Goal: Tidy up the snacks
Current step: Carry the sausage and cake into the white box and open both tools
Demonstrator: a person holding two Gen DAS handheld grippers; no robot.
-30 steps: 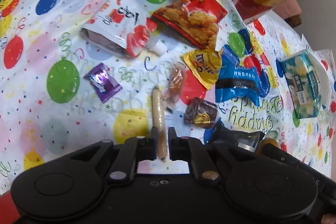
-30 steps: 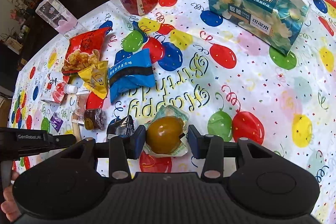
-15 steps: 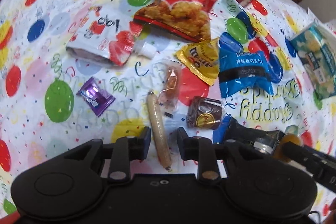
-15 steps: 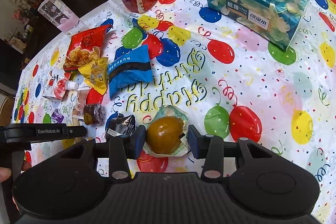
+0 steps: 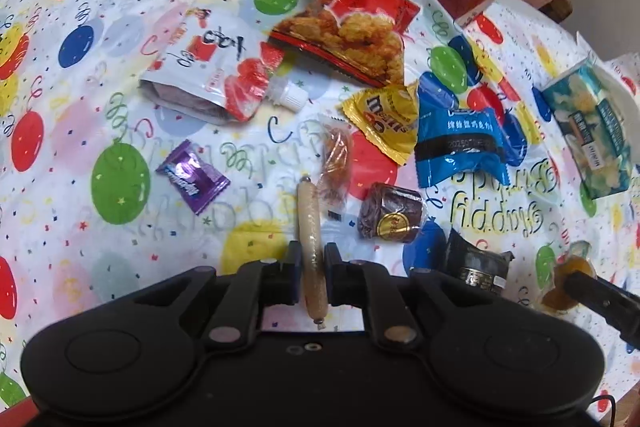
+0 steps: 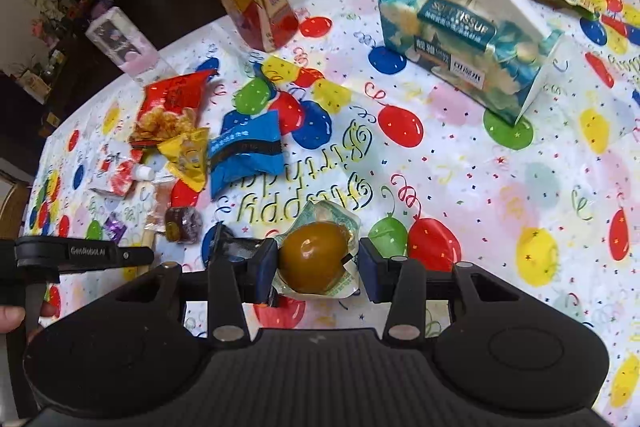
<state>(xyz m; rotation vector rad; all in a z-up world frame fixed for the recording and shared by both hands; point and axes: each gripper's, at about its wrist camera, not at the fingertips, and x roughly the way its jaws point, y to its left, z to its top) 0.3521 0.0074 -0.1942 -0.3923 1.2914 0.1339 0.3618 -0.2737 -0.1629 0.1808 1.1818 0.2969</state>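
Lying between the left gripper's closed jaws: sausage stick.

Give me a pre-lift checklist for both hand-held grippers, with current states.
1. Left hand-held gripper closed on the sausage stick: ok, pads touch both sides.
2. Grip position on the stick: not ok, held near one end, most of it sticks out forward.
3. Right hand-held gripper closed on the packaged egg: not ok, a gap shows on the right side.
4. Egg centred between the right fingers: ok.
5. Neighbours clear of the stick: cannot tell, the clear-wrapped snack lies close beside its far end.
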